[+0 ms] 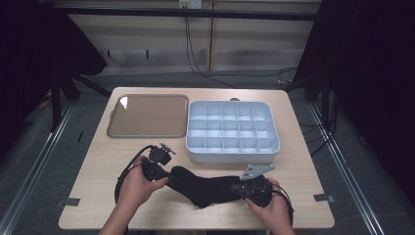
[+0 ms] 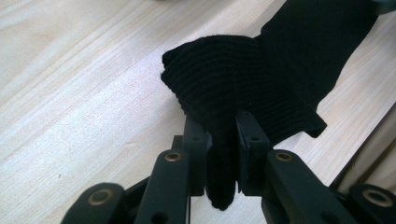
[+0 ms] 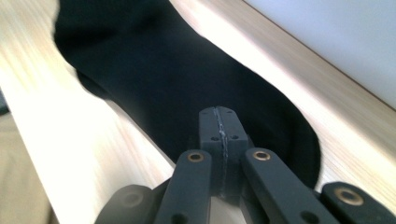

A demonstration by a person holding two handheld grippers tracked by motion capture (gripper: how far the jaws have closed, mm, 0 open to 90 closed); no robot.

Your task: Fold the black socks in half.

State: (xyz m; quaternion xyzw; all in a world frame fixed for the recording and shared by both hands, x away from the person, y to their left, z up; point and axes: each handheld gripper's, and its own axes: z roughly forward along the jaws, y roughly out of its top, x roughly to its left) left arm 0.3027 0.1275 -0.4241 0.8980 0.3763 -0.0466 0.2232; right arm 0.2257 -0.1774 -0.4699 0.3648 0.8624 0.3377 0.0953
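1. Progress looks early: the black sock lies on the near part of the wooden table, stretched between the 2 grippers, neither folded nor stowed.
2. The left gripper is clenched on the ribbed cuff end, a fold of fabric pinched between its jaws.
3. The right gripper has its jaws pressed together over the toe end; whether cloth sits between them cannot be told.
4. Folding or rolling the sock, then putting it away, appears to be what is left.
5. The pale blue compartment organizer just beyond the sock holds nothing in its visible cells.
6. The brown tray to its left is also bare.
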